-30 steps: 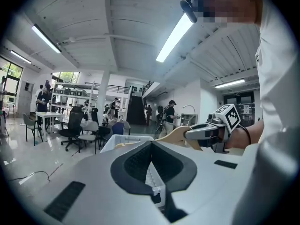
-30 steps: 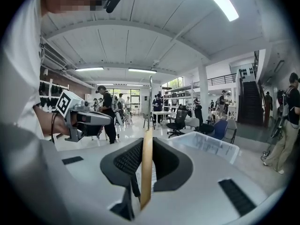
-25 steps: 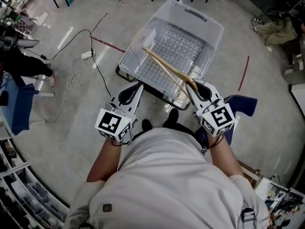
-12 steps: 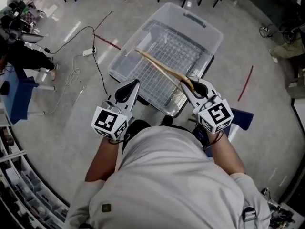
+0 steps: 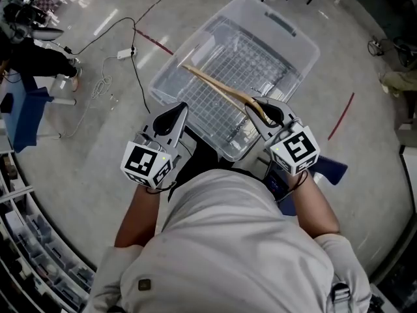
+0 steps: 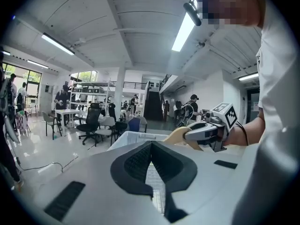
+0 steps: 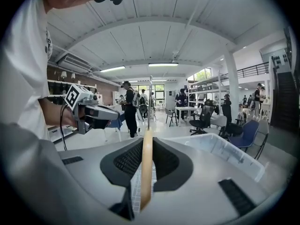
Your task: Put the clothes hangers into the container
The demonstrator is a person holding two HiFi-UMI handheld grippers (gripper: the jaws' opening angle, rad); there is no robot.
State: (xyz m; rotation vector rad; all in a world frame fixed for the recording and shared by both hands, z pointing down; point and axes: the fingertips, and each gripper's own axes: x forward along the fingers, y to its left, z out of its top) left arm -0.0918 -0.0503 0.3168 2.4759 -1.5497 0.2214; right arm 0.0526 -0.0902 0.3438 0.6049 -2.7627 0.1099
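A clear plastic container [image 5: 293,28] stands on the floor in front of me, a wire grid showing through its bottom. My right gripper [image 5: 262,111] is shut on one end of a wooden clothes hanger [image 5: 218,88]. The hanger reaches out to the left over the container's inside. In the right gripper view the hanger [image 7: 146,168] runs edge-on between the pads [image 7: 164,161], with the container's rim [image 7: 220,149] to the right. My left gripper [image 5: 178,109] hovers by the container's near left corner, jaws shut with nothing in them. In the left gripper view its pads [image 6: 136,165] meet at the tip.
A white power strip [image 5: 124,54] and a black cable [image 5: 140,87] lie on the floor to the left. Red tape lines [image 5: 342,116] mark the floor. A blue object [image 5: 329,167] sits by my right side. Shelving runs along the lower left, and people, tables and office chairs [image 6: 89,125] fill the room beyond.
Both grippers have moved forward, and the hanger now reaches further over the container. The right gripper keeps its hold on the hanger; the left stays shut and empty.
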